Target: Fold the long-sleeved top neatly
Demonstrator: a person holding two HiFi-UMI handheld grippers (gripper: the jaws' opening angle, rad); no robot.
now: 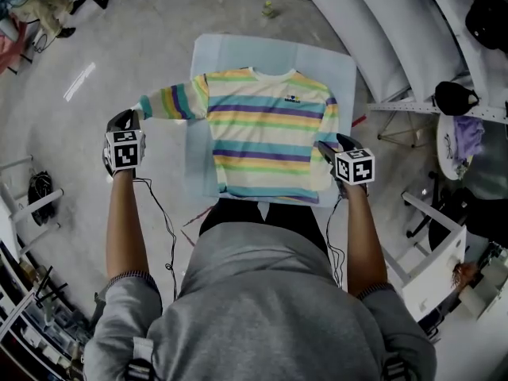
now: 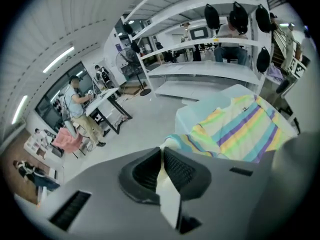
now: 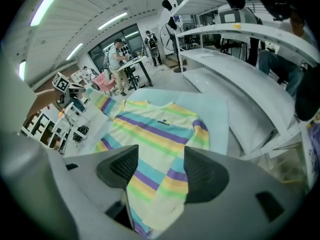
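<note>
A long-sleeved top point(image 1: 266, 129) with pastel stripes lies front up on a pale blue table point(image 1: 214, 50). Its left sleeve point(image 1: 171, 101) stretches out past the table's left edge. My left gripper point(image 1: 131, 119) is shut on the cream cuff point(image 2: 168, 194) at the end of that sleeve and holds it off the table. The top's right sleeve point(image 1: 328, 133) lies folded down along the body's right side. My right gripper point(image 1: 327, 151) hovers open just above that side of the top point(image 3: 155, 134), with nothing between its fingers point(image 3: 119, 167).
White curved shelves point(image 1: 397, 30) with black bags point(image 1: 455, 98) stand at the right, close to the table. A white frame point(image 1: 432, 260) stands at the lower right and racks point(image 1: 32, 205) at the left. People point(image 2: 77, 106) work at desks far off.
</note>
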